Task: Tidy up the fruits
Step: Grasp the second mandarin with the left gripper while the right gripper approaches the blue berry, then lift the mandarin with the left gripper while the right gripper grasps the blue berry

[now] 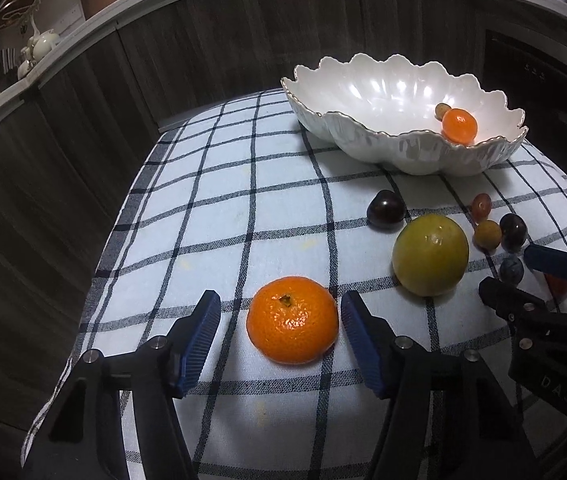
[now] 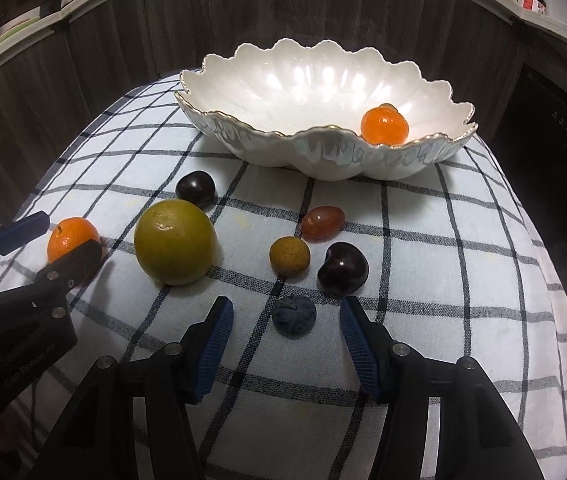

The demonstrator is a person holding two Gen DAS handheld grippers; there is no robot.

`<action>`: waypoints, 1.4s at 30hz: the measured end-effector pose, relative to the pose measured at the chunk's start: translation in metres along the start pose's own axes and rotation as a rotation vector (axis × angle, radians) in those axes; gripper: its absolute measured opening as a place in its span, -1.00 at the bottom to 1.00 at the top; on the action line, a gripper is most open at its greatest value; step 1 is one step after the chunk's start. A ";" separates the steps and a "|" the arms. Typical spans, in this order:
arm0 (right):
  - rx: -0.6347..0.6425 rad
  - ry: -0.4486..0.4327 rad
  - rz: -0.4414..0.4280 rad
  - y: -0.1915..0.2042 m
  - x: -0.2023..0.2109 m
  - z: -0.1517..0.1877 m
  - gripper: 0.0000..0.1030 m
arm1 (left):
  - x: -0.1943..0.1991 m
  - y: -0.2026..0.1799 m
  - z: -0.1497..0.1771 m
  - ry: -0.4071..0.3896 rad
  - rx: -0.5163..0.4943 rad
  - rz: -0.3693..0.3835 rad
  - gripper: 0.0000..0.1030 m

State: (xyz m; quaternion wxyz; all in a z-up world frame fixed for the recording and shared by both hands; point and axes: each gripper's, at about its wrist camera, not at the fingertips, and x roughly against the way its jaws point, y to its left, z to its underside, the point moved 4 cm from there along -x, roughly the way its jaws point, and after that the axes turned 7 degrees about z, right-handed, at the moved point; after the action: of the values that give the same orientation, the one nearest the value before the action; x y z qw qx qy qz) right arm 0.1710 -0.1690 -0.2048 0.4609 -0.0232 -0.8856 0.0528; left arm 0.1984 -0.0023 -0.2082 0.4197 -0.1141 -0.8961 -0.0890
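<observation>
Checked cloth [image 2: 423,280], bowl [image 2: 267,148] behind | left gripper [image 1: 279,322] spread wide, mandarin [image 1: 292,319] straddled, ungrasped | right gripper [image 2: 286,320] spread wide around blueberry [image 2: 293,316] | step judged: pre-grasp | next: fingers to be closed, fruit carried to bowl

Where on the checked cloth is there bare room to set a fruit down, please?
Free: the cloth left of the white bowl, beyond the mandarin; also the right edge past the dark plum. Crowded: between the green citrus and the blue fruit.
</observation>
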 end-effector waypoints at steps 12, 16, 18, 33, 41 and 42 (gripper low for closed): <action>0.008 -0.008 -0.023 0.002 0.000 0.000 -0.17 | -0.010 -0.003 0.005 0.033 0.003 0.023 -0.10; 0.019 -0.014 -0.036 0.005 0.000 0.000 -0.32 | -0.010 -0.004 0.005 0.033 0.002 0.022 -0.10; 0.023 -0.015 -0.043 0.006 0.001 0.000 -0.40 | -0.010 -0.004 0.005 0.033 0.004 0.023 -0.11; 0.016 -0.006 -0.058 0.005 0.002 0.001 -0.54 | -0.006 -0.006 0.004 0.028 -0.008 0.016 -0.12; 0.011 -0.027 -0.050 0.002 0.010 -0.002 -0.54 | 0.005 -0.008 -0.001 0.013 -0.013 0.013 -0.12; 0.011 -0.030 -0.051 0.002 0.011 -0.003 -0.54 | 0.007 -0.008 -0.002 0.009 -0.013 0.012 -0.12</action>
State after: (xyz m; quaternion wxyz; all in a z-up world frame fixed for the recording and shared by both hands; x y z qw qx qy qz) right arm 0.1667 -0.1658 -0.1942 0.4490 0.0025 -0.8923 0.0462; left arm 0.1932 -0.0096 -0.2022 0.4235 -0.1215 -0.8929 -0.0927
